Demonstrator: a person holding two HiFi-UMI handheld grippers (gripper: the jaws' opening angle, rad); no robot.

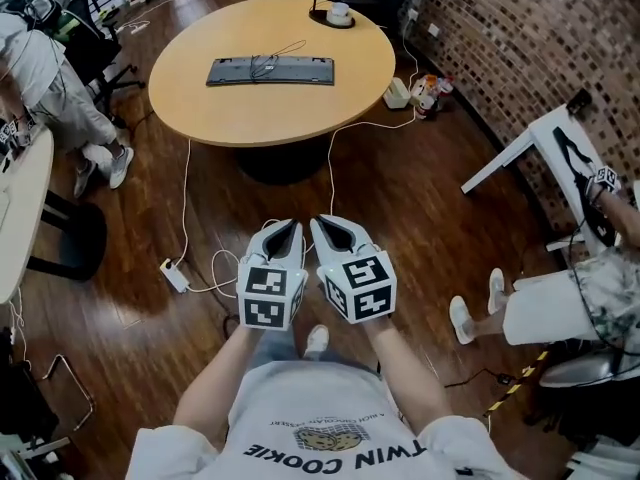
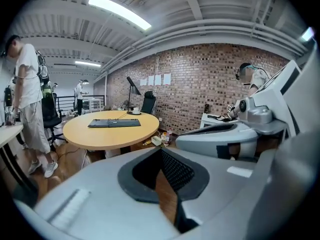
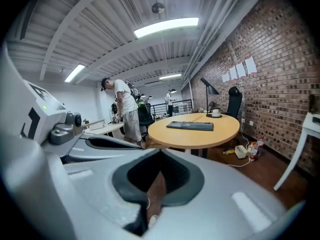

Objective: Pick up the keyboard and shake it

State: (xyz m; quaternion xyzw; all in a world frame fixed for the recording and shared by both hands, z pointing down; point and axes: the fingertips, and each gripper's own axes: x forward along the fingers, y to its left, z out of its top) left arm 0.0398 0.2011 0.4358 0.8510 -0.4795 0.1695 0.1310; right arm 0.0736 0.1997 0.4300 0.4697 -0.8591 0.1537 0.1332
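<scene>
A dark grey keyboard [image 1: 270, 71] lies flat on the round wooden table [image 1: 240, 113], its thin cable looped on top. It also shows far off in the left gripper view as the keyboard [image 2: 114, 123] and in the right gripper view as the keyboard [image 3: 190, 126]. Both grippers hang side by side over the floor, well short of the table. My left gripper [image 1: 283, 236] is shut with nothing in it. Close beside it, my right gripper [image 1: 336, 233] is also shut and empty.
A cup on a saucer [image 1: 339, 14] stands at the table's far edge. White cables and a power strip [image 1: 174, 274] trail across the wooden floor. A person [image 1: 60, 93] stands at the left by a desk, another sits at the right [image 1: 560, 303]. A brick wall [image 1: 500, 28] runs behind.
</scene>
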